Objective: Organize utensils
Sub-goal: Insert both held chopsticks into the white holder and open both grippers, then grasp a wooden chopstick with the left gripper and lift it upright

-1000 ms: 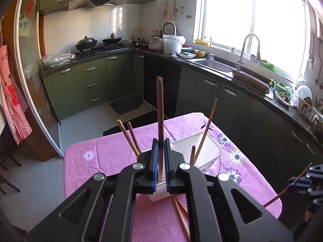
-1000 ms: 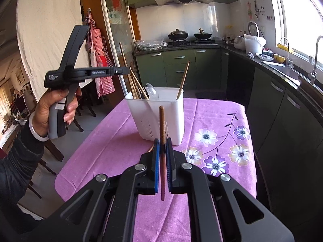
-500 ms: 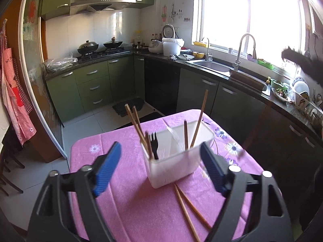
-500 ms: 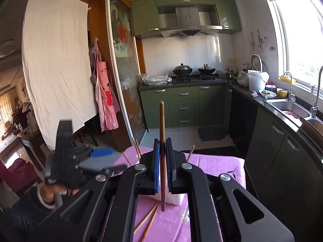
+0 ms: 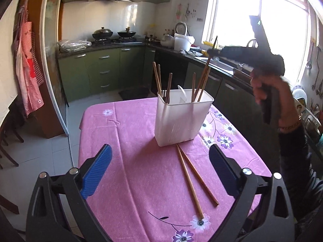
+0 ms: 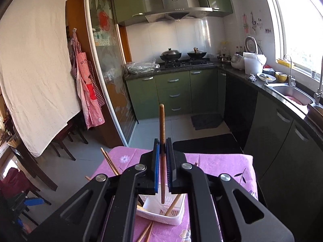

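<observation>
Two loose chopsticks (image 5: pixel 193 178) lie crossed at a shallow angle on the pink floral tablecloth (image 5: pixel 131 161), their far ends touching or nearly touching the foot of the white utensil holder (image 5: pixel 181 119). That holder stands upright near the middle of the table and carries several chopsticks leaning against its rim, along with what looks like a white spoon (image 5: pixel 182 94), though glare from the window makes this hard to confirm. The left gripper (image 5: pixel 159 171) hangs low over the near part of the cloth with its blue pads (image 5: pixel 97 171) spread wide apart and nothing between them; the loose pair lies in the gap ahead of it. The right gripper (image 6: pixel 162 165) is raised above the holder, its jaws pressed together on a single brown chopstick (image 6: pixel 162 121) held upright, the lower tip hanging over the holder's open top in the right wrist view. From the left wrist view, the person's right hand (image 5: pixel 276 94) grips this tool up beside the bright window (image 5: pixel 282 30), above and to the right of the holder.
</observation>
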`<state>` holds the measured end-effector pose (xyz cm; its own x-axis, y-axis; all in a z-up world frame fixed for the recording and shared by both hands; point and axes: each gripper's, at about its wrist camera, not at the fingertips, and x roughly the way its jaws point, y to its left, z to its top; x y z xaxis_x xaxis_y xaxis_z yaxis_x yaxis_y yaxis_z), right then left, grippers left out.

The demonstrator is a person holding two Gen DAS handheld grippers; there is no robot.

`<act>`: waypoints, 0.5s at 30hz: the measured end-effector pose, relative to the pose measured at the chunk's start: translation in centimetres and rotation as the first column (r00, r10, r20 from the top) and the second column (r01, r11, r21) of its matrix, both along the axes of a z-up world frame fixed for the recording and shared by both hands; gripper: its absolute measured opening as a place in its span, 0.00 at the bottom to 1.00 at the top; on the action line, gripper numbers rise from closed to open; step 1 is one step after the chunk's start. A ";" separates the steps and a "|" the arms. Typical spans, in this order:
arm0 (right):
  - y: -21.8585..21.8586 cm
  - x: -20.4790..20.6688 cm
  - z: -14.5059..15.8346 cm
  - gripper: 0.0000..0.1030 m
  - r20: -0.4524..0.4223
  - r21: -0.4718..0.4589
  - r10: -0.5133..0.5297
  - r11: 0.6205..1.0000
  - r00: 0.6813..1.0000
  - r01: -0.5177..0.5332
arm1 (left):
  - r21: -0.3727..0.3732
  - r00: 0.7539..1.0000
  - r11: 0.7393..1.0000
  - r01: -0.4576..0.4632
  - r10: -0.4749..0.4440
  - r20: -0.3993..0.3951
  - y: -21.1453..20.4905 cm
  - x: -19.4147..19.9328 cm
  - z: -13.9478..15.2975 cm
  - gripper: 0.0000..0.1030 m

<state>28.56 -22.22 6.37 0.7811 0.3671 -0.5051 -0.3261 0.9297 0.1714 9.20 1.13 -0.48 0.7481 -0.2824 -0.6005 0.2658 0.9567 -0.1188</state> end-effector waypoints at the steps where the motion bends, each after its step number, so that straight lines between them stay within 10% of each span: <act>1: 0.2 0.2 -0.8 0.07 -0.016 -0.007 0.001 1.000 1.000 -0.001 | -0.005 1.000 1.000 -0.013 0.013 0.000 0.3 -0.4 0.0 0.91; 15: -2.0 -7.9 -1.8 0.29 0.033 -0.042 0.025 0.999 0.999 -0.024 | -0.049 0.997 0.998 0.045 -0.048 -0.062 -1.3 1.3 -0.3 0.94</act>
<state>20.61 -24.26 4.52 0.7888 0.3654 -0.4943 -0.3536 0.9275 0.1213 10.49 -0.16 -0.78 0.6948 -0.3452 -0.6310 0.3005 0.9364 -0.1814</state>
